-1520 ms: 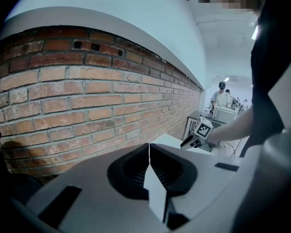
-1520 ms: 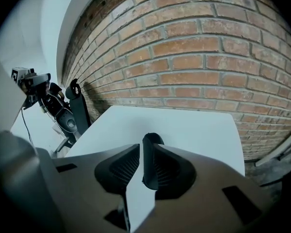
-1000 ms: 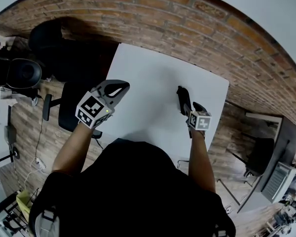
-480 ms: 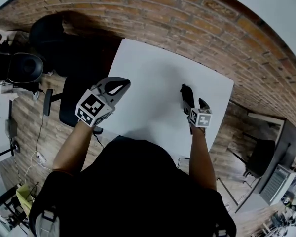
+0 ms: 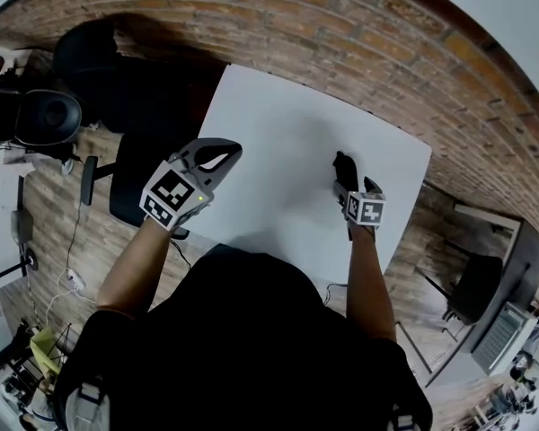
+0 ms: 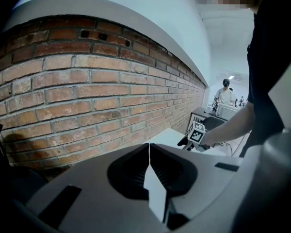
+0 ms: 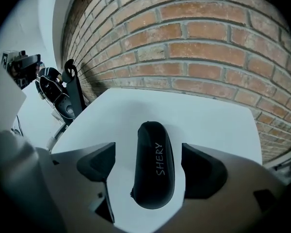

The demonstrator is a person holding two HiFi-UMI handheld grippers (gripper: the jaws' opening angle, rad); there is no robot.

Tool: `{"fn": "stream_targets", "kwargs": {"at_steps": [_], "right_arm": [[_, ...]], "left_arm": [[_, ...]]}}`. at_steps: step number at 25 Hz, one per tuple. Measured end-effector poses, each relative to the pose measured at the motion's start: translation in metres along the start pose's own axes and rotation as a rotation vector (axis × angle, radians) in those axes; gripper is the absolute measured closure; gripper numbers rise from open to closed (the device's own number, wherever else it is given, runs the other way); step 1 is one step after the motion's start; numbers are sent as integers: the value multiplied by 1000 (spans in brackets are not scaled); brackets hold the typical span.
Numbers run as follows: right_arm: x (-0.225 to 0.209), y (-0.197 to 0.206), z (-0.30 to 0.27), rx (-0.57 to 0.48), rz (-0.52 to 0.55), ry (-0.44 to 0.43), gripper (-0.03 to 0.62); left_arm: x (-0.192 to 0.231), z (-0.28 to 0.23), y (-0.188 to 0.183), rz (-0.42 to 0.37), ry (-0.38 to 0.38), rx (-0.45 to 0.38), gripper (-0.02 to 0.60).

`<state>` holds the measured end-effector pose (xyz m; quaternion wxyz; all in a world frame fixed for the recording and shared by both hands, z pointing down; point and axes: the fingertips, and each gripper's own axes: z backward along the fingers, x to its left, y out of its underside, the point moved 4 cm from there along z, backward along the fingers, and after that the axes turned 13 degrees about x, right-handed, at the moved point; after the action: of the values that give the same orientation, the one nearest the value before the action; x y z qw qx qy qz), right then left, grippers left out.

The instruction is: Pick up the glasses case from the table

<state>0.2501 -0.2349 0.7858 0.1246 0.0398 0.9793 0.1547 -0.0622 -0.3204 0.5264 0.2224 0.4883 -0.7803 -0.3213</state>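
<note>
1. The glasses case [image 7: 154,144] is black and oval, with white lettering along its lid. It lies flat on the white table [image 5: 278,124], on the right half. It is nearer the right edge than the left and roughly midway between the near and far edges.
2. The case's long axis runs from the near edge towards the far edge, where a brick wall [image 7: 208,47] stands.
3. The right gripper [image 7: 150,171] is tilted down over the case, and its jaws are opening. The case sits between the two dark pads, and a strip of bare table shows on either side of it. Neither pad presses on the case, so nothing is grasped.
4. The left gripper [image 5: 217,155] hangs above the table's left edge, well apart from the case. Its jaws are clenched, their tips meeting with nothing between them.
5. The marker cube [image 5: 368,211] on the right gripper sits just behind the case in the head view.
6. A black chair [image 5: 135,187] stands on the floor beyond the left edge.
</note>
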Motion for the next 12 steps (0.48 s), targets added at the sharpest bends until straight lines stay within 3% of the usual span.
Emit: {"fn": "stream_targets", "kwargs": {"at_steps": [12], "right_arm": [[-8, 11, -36, 74, 8, 23, 184]], "left_arm": [[6, -6, 15, 18, 5, 24, 569]]}}
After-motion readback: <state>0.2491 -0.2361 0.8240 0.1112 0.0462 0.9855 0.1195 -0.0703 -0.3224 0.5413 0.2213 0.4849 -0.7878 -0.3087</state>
